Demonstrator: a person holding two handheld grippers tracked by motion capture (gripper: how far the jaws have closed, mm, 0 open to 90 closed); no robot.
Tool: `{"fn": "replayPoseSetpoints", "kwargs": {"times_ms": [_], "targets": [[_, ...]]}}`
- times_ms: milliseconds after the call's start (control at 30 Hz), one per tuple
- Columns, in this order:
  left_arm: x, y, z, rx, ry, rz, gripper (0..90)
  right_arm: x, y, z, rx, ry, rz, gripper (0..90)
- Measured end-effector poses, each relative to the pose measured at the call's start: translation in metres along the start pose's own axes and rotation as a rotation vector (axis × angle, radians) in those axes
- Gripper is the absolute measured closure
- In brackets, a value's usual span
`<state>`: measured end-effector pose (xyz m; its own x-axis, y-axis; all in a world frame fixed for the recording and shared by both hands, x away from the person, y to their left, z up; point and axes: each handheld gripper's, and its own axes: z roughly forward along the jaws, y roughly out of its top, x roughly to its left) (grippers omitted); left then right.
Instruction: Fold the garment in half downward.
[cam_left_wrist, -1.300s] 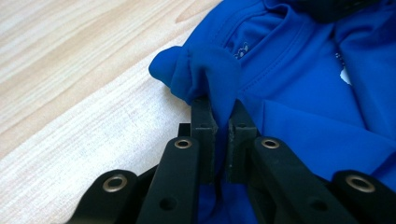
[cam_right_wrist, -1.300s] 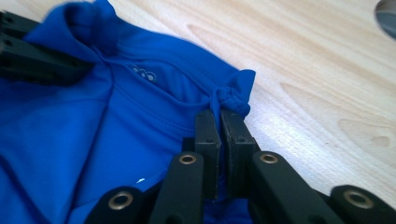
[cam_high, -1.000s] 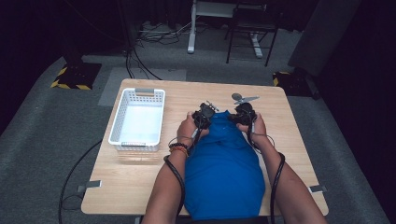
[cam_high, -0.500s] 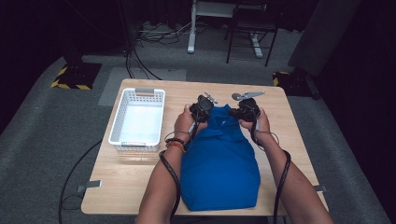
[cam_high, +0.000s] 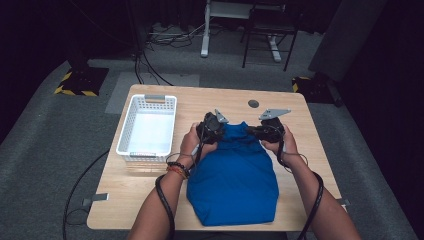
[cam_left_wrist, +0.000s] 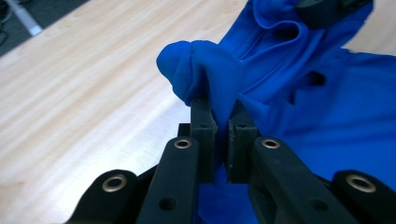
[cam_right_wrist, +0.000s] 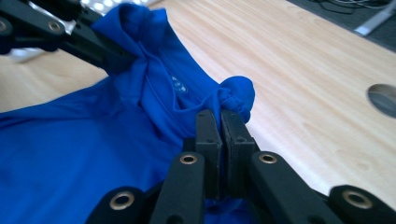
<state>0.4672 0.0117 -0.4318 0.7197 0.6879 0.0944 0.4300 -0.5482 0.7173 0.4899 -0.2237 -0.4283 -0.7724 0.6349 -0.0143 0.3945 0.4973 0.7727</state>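
The blue shirt (cam_high: 234, 175) lies flat on the counter (cam_high: 300, 125) beside the white basket (cam_high: 148, 127), its two shoulders pinched tight by the left gripper (cam_left_wrist: 219, 109) and right gripper (cam_right_wrist: 221, 116), likely so both hands can spread or fold it evenly.

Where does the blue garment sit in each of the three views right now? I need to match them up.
High view: the blue garment lies centre-bottom on the table, its far edge held between both grippers.
Left gripper view: it spreads over the right half, a fold pinched in the left gripper.
Right gripper view: it covers the left half, a bunched corner pinched in the right gripper.
Shared landmark: the light wooden tabletop beside the cloth.
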Motion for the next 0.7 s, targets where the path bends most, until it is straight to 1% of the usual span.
{"fn": "replayPoseSetpoints", "kwargs": {"times_ms": [67, 133, 200, 233, 300, 333, 400, 467, 533, 567, 633, 700], "targets": [[-0.006, -0.007, -0.004, -0.001, -0.006, 0.01, 84.1, 0.004, -0.004, -0.006, -0.005, 0.01, 0.0, 87.2], [-0.011, -0.012, -0.01, -0.019, -0.021, 0.011, 84.1, 0.006, -0.009, -0.011, -0.012, 0.029, -0.003, 87.2], [-0.017, -0.016, -0.015, -0.028, -0.017, 0.028, 84.1, 0.011, -0.013, -0.017, -0.015, 0.035, -0.006, 87.1], [-0.021, -0.017, -0.018, -0.039, -0.022, 0.035, 84.1, 0.013, -0.015, -0.02, -0.022, 0.046, -0.007, 87.2], [-0.027, -0.02, -0.024, -0.059, -0.035, 0.047, 84.0, 0.018, -0.019, -0.027, -0.028, 0.046, -0.018, 87.1], [-0.031, -0.022, -0.028, -0.069, -0.036, 0.058, 84.1, 0.02, -0.021, -0.031, -0.037, 0.054, -0.02, 87.1], [-0.037, -0.027, -0.036, -0.092, -0.055, 0.065, 84.0, 0.025, -0.026, -0.039, -0.048, 0.066, -0.027, 87.1], [-0.043, -0.032, -0.043, -0.11, -0.069, 0.071, 83.8, 0.029, -0.031, -0.048, -0.07, 0.091, -0.026, 87.1], [-0.049, -0.038, -0.049, -0.121, -0.087, 0.073, 83.4, 0.035, -0.036, -0.055, -0.078, 0.101, -0.04, 87.1], [-0.053, -0.043, -0.052, -0.125, -0.092, 0.081, 83.3, 0.038, -0.039, -0.059, -0.081, 0.109, -0.048, 87.1], [-0.06, -0.049, -0.056, -0.129, -0.09, 0.095, 83.0, 0.045, -0.044, -0.065, -0.086, 0.121, -0.061, 87.1], [-0.064, -0.055, -0.06, -0.143, -0.109, 0.082, 82.8, 0.052, -0.051, -0.07, -0.09, 0.138, -0.072, 87.0]]}}
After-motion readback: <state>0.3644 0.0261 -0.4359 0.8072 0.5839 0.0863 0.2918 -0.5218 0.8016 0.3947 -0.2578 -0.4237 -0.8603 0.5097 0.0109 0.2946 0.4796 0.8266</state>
